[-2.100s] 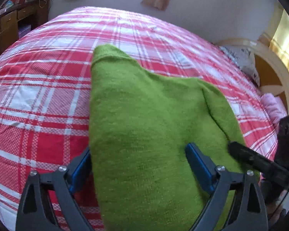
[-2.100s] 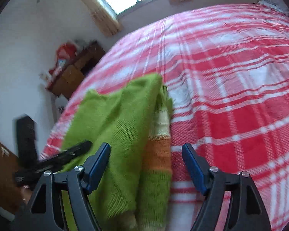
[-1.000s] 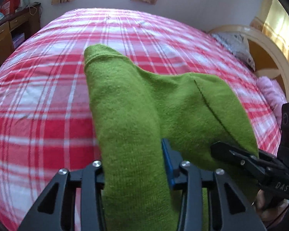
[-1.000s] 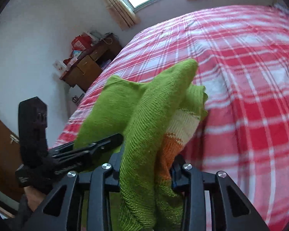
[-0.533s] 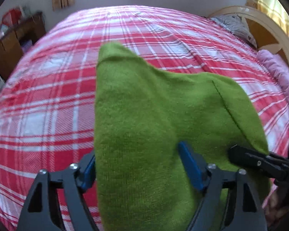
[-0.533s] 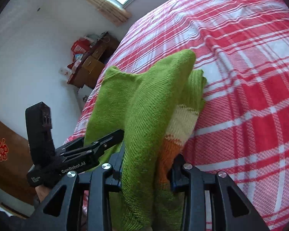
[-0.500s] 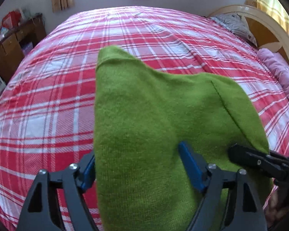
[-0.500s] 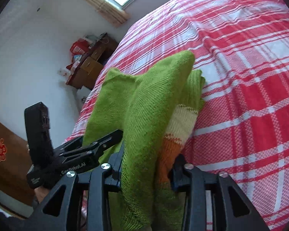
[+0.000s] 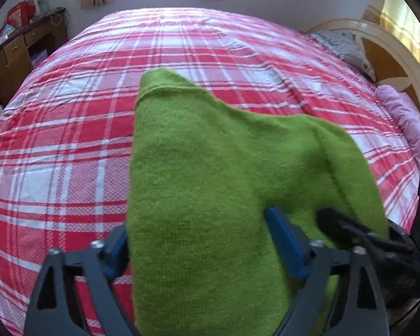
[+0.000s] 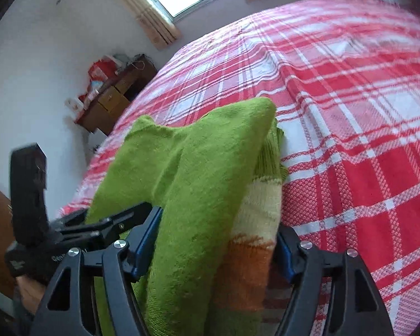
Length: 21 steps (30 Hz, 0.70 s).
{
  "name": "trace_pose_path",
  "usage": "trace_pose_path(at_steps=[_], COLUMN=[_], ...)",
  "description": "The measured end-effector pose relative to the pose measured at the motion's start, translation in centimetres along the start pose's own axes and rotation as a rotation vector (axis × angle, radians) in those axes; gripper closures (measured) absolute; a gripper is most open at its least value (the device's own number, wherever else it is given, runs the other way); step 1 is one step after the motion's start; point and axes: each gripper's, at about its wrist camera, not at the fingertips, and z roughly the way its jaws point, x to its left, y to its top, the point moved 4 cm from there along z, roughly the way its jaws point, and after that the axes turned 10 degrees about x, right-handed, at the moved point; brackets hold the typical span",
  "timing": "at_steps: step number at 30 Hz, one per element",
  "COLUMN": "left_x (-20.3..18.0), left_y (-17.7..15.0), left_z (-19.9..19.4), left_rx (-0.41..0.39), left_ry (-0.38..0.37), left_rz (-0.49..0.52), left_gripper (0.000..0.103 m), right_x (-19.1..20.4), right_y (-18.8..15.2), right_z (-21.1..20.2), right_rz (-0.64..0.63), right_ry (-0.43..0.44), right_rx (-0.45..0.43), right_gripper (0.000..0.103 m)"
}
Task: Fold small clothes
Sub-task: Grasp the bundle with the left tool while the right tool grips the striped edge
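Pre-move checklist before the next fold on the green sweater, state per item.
1. Left gripper released: ok, jaws spread wide with green sweater between them, unpinched.
2. Right gripper released: ok, jaws apart either side of the folded edge.
3. Sweater resting on the plaid bedspread: ok as far as visible; near edge is hidden under the grippers.
4. Fold aligned: not ok, striped cream and orange layer sticks out beside the top layer.
5. Grippers apart from each other: cannot tell, they sit very close in both views.
6. Landing area beyond the sweater: ok, bare bedspread.
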Motion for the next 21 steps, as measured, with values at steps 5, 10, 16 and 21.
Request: trace_pose_path(at_steps=[5, 10, 16, 21], left_x=[-0.9, -1.7, -2.1, -1.3], left_y=[-0.2, -1.1, -2.6, -4.1], left_z=[-0.6, -2.4, -4.6, -6.1], left_rx=[-0.039, -0.114, -0.159, -0.173], left_ry=[0.033, 0.045, 0.037, 0.018], left_rz=[0.033, 0.091, 0.104, 0.067], left_gripper=[0.039, 0.070, 0.071, 0.071], right_x=[1.3, 3.1, 6.2, 7.8], right_y=[-0.2, -1.2, -3.8, -4.9], right_z=[0.1, -1.6, -4.6, -6.2], right_rz=[-0.039, -0.076, -0.153, -0.160], right_ry=[-0.025, -0.092, -0.164, -0.147], right_rx=[0.002, -0.054, -0.146, -0.166], right_gripper=[0.061, 0.065, 0.066, 0.067])
